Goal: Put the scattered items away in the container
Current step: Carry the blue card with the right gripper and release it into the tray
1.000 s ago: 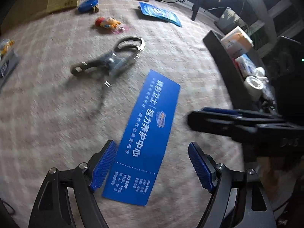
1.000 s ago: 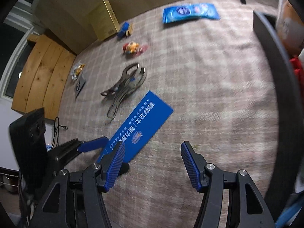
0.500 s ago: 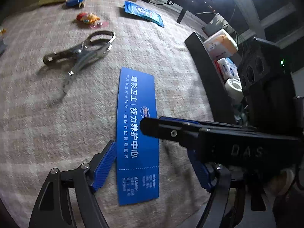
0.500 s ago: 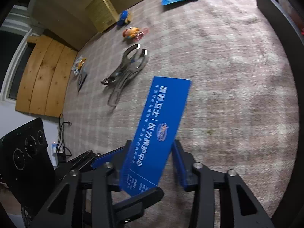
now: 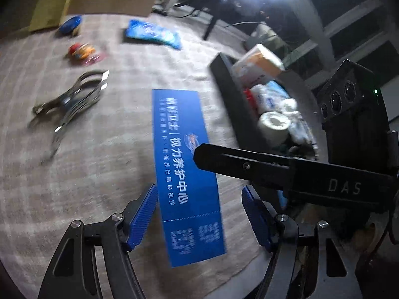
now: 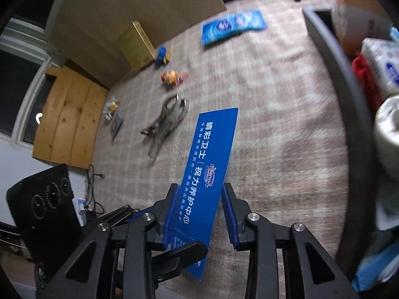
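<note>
A checked carpet is covering the floor, and a dark container is sitting along its right side, already holding tissue packs, a roll of tape and a small carton. The right gripper is pinching the near end of a long blue card between its pads, and the card is sloping upward with its far end raised off the carpet, near the container but not yet over its rim. The left gripper is hovering just behind, its fingers spread wide and gripping nothing. Well apart across the carpet, several things are lying untidied: metal pliers, a blue wipes packet, a red and yellow toy, a small blue toy and a small sachet. The job appears partly done, with most loose items still waiting.
</note>
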Tool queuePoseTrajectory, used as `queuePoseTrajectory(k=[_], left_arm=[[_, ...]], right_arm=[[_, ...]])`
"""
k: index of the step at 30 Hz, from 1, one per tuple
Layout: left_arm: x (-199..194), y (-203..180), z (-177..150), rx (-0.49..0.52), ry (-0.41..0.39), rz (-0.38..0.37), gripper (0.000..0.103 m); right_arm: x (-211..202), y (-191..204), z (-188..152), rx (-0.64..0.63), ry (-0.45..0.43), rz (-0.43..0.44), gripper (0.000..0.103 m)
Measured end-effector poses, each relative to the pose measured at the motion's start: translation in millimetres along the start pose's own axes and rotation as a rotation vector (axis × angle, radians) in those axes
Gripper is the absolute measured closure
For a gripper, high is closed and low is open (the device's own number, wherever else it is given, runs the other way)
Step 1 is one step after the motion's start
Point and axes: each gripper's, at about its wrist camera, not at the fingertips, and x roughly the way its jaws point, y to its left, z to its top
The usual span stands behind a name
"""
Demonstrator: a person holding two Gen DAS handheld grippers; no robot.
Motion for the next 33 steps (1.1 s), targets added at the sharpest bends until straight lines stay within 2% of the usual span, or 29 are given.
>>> queuePoseTrajectory(k=[5,12,22,29,33], left_arm=[[7.9,-41.1,15.7,0.062,-0.003,-0.029,0.031],[20.9,-103.7,33.6,0.165,-0.005,-0.082,0.033],[29.9,-183.1,56.0,0.299,-0.036,-0.113,0.033],[62.4,-229.7,67.5,0.375,-0.007,-0.125,0.033],[80.3,-250.9,75.7,0.401,0.008,-0.104,0.033]], right_arm=[[-38.7,-11.6,4.6,0.002,-0.064,-0.012,0.072],[-98.5,-49.8,7.3,0.072,-0.156,-0.02,0.072],[-172.1,-84.0,9.8,0.097,-0.288,-0.036,0.072],[-201.6,-119.6,12.3,0.133,-0.335,-0.089,0.072],[-212.5,-140.5,13.5,0.152,-0.335,-0.135,0.072]])
